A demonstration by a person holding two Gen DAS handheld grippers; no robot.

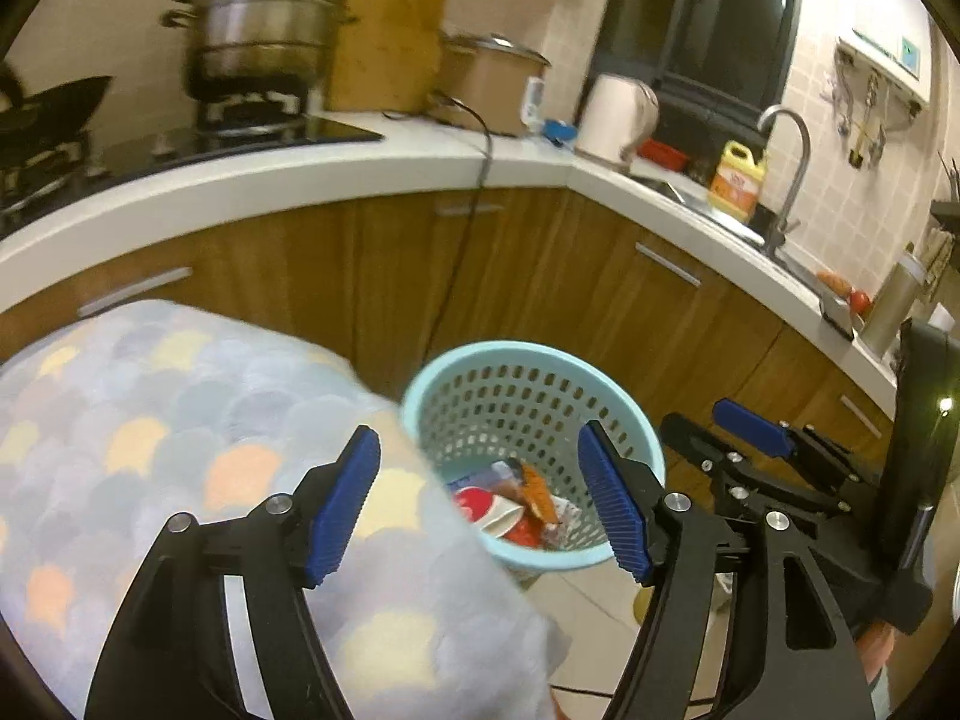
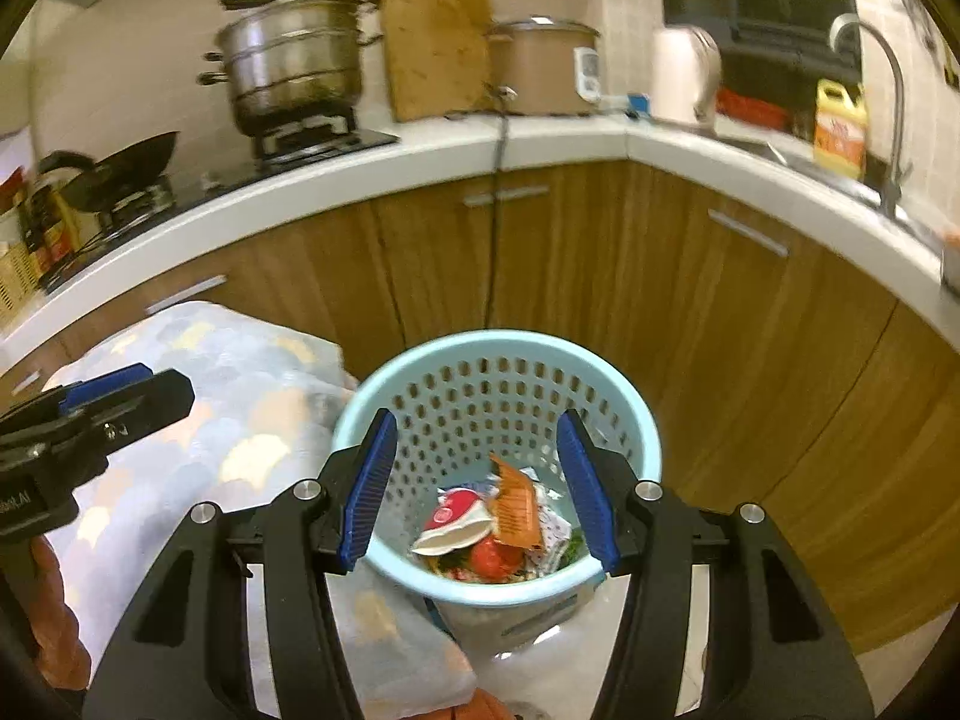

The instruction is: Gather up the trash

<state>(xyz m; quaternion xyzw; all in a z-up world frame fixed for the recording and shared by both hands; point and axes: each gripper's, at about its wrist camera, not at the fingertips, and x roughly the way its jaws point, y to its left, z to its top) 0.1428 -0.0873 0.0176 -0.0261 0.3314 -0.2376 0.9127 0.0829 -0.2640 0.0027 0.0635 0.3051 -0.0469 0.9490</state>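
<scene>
Kitchen corner with white worktop (image 2: 372,171) over wood cabinets (image 2: 690,324); steamer pot (image 2: 294,60) on the hob, cutting board (image 2: 441,48) against the tiled wall, rice cooker (image 2: 543,66) and kettle (image 2: 684,75) alongside, tap (image 2: 882,90) and yellow bottle (image 2: 840,126) at the sink end. Pale blue perforated bin (image 2: 645,426) standing on the tiled floor before the cabinets, just beside a patterned cloth (image 2: 252,420) draped over a low surface. Trash (image 2: 498,528) lying in the bin bottom: white-and-red cup, orange wrapper, other crumpled packets, finer detail not discernible. Right tongs (image 2: 480,492) released, blue pads spread apart above the bin mouth, nothing between them. Left tongs (image 1: 480,504) likewise released and empty, one pad over the cloth, the other over the bin rim. Both views slightly blurred.
</scene>
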